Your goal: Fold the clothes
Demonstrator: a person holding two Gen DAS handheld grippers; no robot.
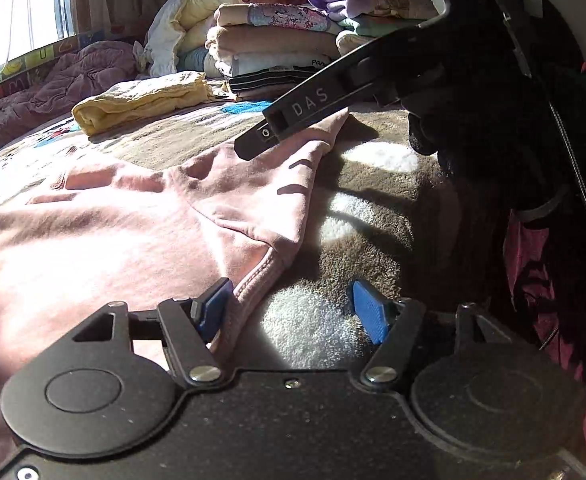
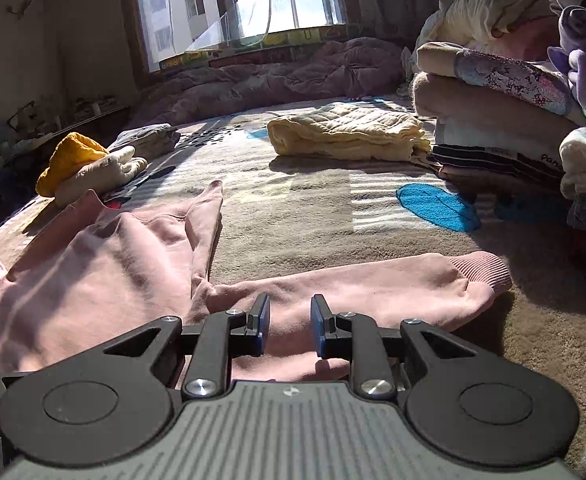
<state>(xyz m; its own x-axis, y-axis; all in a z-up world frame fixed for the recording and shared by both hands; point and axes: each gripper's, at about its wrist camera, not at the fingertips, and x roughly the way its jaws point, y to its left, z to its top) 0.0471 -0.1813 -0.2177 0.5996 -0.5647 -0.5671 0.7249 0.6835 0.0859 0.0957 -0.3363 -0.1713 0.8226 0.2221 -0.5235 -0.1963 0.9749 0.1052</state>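
The left gripper (image 1: 293, 310) stands spread wide, released, its left pad against the hem of the pink sweatshirt (image 1: 105, 216), its right pad over the fleece blanket (image 1: 373, 196). Only this view shows the right gripper's black body (image 1: 305, 116) overhead. The right gripper (image 2: 290, 326) hangs narrowly parted above a pink sleeve (image 2: 373, 288), gripping nothing. Its view alone shows the orange cloth (image 2: 69, 156) far left; both show the folded yellow cloth (image 2: 345, 136) and the folded stack (image 2: 493, 112).

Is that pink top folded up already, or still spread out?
Spread out. The pink top lies flat on the blanket, one sleeve stretched sideways.
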